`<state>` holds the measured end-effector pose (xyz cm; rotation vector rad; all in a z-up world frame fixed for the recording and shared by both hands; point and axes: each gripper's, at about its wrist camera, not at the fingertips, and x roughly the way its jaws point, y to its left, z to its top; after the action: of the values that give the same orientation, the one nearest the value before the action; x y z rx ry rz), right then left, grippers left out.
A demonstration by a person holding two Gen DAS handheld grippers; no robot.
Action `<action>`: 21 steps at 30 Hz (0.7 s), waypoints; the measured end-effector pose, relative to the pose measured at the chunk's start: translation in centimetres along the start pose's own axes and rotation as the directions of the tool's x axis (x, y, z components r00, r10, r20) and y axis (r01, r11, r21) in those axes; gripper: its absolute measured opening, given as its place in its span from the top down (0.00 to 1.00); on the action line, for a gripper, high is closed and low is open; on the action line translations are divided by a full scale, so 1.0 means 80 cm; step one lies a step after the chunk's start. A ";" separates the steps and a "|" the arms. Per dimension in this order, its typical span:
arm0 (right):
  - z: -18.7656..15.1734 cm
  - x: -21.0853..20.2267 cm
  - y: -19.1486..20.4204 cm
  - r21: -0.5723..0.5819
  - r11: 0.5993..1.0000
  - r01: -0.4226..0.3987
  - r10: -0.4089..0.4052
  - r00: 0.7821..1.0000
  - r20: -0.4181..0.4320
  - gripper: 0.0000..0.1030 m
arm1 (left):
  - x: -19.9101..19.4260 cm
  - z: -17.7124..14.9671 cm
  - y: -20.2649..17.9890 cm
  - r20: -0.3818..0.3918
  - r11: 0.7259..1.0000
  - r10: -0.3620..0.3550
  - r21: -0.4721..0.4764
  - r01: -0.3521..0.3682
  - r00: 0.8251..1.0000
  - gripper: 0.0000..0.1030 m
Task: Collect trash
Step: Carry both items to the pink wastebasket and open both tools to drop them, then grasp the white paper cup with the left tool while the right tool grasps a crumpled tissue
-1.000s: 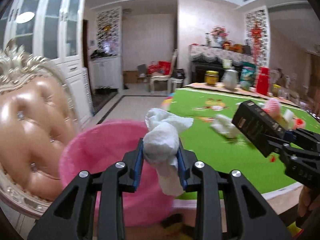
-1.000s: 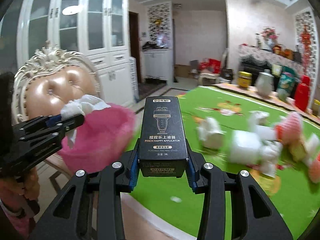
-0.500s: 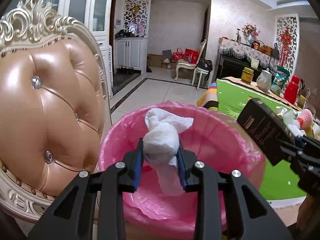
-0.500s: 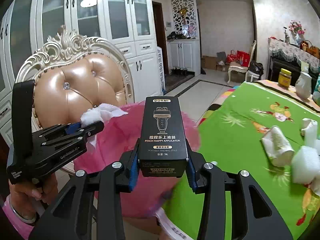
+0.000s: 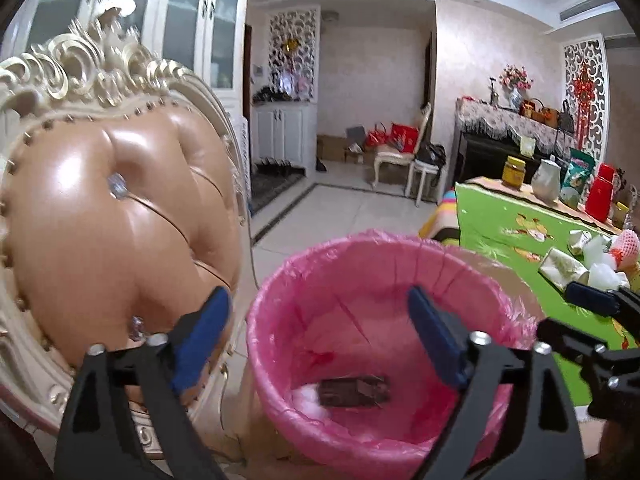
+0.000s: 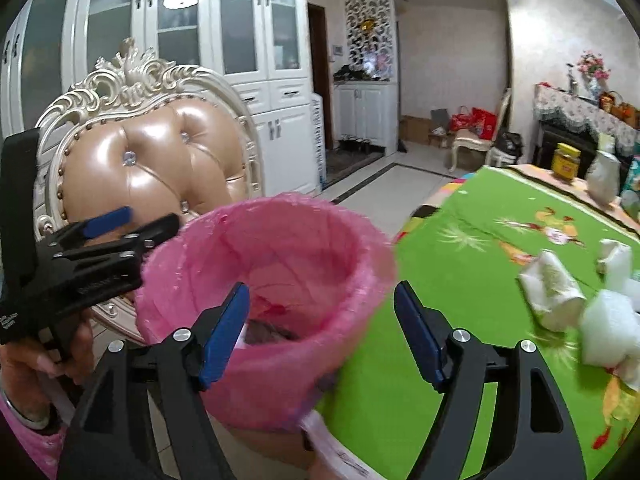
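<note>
A bin lined with a pink bag [image 5: 384, 256] stands below both grippers; it also shows in the right wrist view [image 6: 280, 216]. A black box [image 5: 354, 392] and a white tissue [image 5: 308, 398] lie at its bottom. My left gripper [image 5: 320, 340] is open and empty above the bin's left side; it also shows in the right wrist view [image 6: 116, 224]. My right gripper [image 6: 322, 328] is open and empty over the bin's right rim. Crumpled white trash [image 6: 554, 292] lies on the green tablecloth [image 6: 460, 280].
An ornate tan leather chair [image 5: 108, 216] stands right beside the bin on the left. The table's far edge carries a jar [image 5: 514, 166], a jug [image 5: 546, 180] and a red flask [image 5: 600, 196]. Tiled floor [image 5: 340, 208] stretches behind.
Both grippers have opened. The tissue left my left gripper and the black box left my right gripper; both now lie in the bin.
</note>
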<state>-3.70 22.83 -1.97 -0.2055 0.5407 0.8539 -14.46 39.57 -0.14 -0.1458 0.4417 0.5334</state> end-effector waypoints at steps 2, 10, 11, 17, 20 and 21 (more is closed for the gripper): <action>-0.005 -0.012 -0.014 0.012 0.999 0.032 -0.032 0.999 0.005 0.26 | -0.015 0.000 -0.010 0.035 1.000 0.006 0.005 -0.006 0.999 0.04; -0.032 -0.067 -0.112 0.104 0.973 0.204 -0.203 0.979 -0.016 0.18 | -0.046 -0.001 -0.096 0.036 0.986 -0.134 0.110 0.129 0.990 0.04; -0.036 -0.072 -0.123 0.116 0.969 0.217 -0.217 0.976 -0.018 0.18 | -0.048 -0.003 -0.110 0.035 0.981 -0.155 0.123 0.150 0.987 0.04; -0.071 -0.113 -0.215 0.201 0.913 0.356 -0.348 0.934 -0.076 0.18 | -0.042 -0.014 -0.195 -0.030 0.940 -0.282 0.190 0.283 0.959 0.04; -0.087 -0.131 -0.254 0.257 0.881 0.396 -0.383 0.918 -0.100 0.18 | -0.038 -0.018 -0.231 -0.076 0.918 -0.331 0.202 0.340 0.940 0.04; -0.092 -0.136 -0.264 0.272 0.872 0.407 -0.393 0.913 -0.106 0.17 | -0.037 -0.020 -0.241 -0.088 0.913 -0.345 0.198 0.356 0.934 0.04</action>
<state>3.86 -0.84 -3.24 -0.0642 0.6338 0.3573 -7.29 21.38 0.11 -0.0317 0.5061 0.1263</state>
